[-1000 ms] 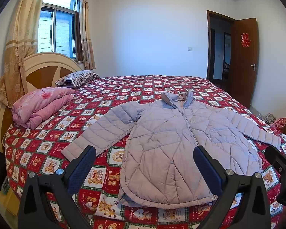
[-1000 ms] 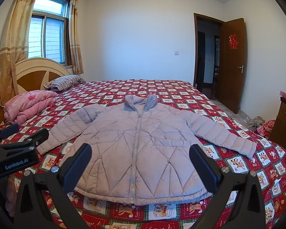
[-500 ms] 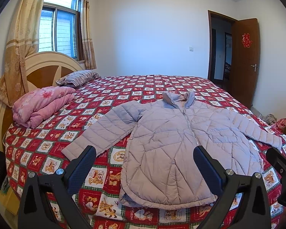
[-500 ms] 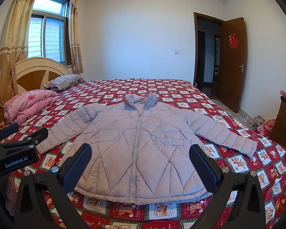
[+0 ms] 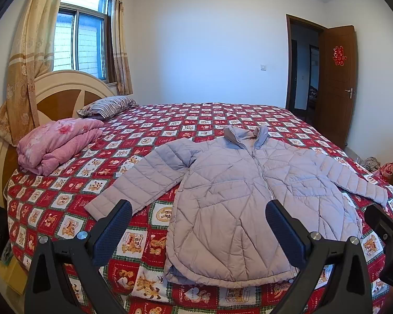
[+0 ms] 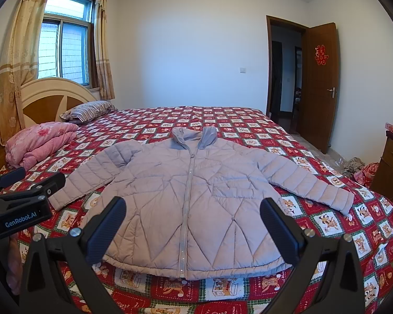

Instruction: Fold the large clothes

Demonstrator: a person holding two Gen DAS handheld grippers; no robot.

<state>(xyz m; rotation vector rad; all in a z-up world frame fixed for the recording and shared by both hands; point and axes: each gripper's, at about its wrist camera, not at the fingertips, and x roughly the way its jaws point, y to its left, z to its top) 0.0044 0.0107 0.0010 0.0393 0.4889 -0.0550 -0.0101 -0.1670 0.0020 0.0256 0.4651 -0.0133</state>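
Observation:
A pale lilac quilted jacket [image 5: 238, 198] lies flat and zipped on the bed, front up, both sleeves spread out; it also shows in the right wrist view [image 6: 194, 196]. My left gripper [image 5: 199, 225] is open and empty, held above the jacket's hem on its left side. My right gripper [image 6: 192, 225] is open and empty, held above the middle of the hem. Neither touches the jacket. The left gripper's body shows at the left edge of the right wrist view [image 6: 21, 204].
The bed has a red patterned cover [image 5: 149, 136]. A folded pink quilt [image 5: 55, 144] and a striped pillow [image 5: 107, 106] lie by the headboard [image 5: 63, 96] on the left. An open brown door [image 6: 319, 83] and a wooden cabinet [image 6: 391, 164] stand to the right.
Both views have shifted very slightly; the jacket sits a touch lower in the left view. Both grippers stay open and the jacket has not moved.

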